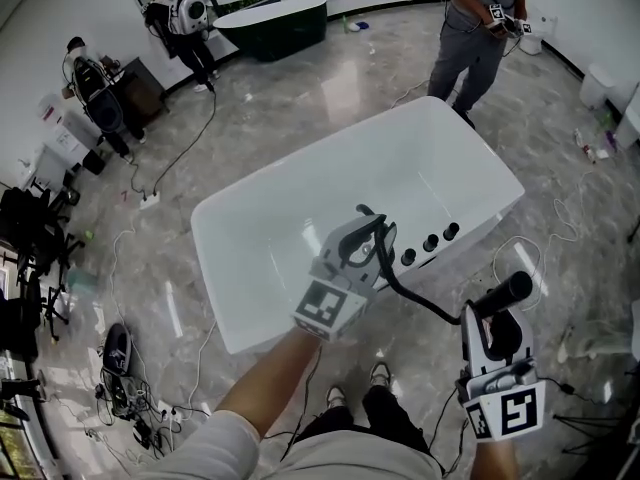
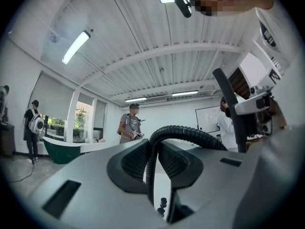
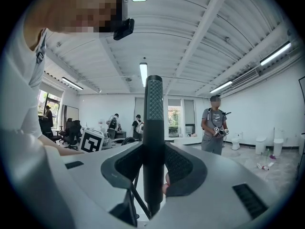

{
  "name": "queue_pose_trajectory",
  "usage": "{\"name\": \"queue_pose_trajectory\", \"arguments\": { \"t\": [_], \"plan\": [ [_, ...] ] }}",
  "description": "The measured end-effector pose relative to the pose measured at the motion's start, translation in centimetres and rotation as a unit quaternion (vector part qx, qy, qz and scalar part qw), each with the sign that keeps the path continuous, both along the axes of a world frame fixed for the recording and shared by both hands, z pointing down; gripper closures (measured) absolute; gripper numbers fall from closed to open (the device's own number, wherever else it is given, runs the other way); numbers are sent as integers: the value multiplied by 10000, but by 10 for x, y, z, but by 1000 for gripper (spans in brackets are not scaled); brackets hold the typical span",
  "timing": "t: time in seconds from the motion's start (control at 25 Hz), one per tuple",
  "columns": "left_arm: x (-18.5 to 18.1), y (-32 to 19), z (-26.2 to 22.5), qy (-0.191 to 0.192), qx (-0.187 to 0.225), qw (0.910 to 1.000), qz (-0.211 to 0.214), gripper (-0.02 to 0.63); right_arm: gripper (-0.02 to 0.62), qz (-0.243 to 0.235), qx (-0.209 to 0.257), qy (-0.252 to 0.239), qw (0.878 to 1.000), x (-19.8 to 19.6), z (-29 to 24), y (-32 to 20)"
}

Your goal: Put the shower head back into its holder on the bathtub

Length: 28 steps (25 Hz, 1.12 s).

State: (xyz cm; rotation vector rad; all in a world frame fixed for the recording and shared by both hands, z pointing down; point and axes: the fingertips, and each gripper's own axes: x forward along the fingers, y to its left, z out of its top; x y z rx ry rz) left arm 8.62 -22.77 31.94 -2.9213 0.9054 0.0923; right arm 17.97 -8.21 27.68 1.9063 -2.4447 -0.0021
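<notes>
The white bathtub (image 1: 300, 228) stands in front of me, with black knobs (image 1: 430, 242) in a row on its near rim. My left gripper (image 1: 362, 240) hangs over that rim, shut on the black ribbed hose (image 1: 420, 303). In the left gripper view the hose (image 2: 183, 131) arcs up from between the jaws of my left gripper (image 2: 152, 163). My right gripper (image 1: 497, 330), right of the tub, is shut on the black shower head handle (image 1: 505, 293). The handle (image 3: 153, 128) stands upright in my right gripper (image 3: 153, 168).
A person (image 1: 475, 28) with grippers stands beyond the tub's far corner. A dark green tub (image 1: 272, 23) and more people (image 1: 185, 18) are at the back left. Cables (image 1: 150, 193) trail over the marble floor, office chairs (image 1: 30, 238) stand left, and white fixtures (image 1: 598, 86) right.
</notes>
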Motion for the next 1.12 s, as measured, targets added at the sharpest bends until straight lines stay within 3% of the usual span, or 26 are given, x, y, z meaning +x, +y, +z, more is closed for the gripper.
{"name": "queue_pose_trajectory", "arguments": {
  "t": [0.48,0.88,1.12],
  "plan": [
    [-28,-18,92,-426,-640,9957,-514,546,453,-362,-144,-123,9992,-20,45,-16],
    [-37,-37,184,-887,-1235,9849,-824,546,453,-560,-127,-142,9983,-14,64,-32],
    [-46,-44,251,-1201,-1701,9755,-714,546,453,-516,-158,-8,9985,-31,77,-41]
  ]
}}
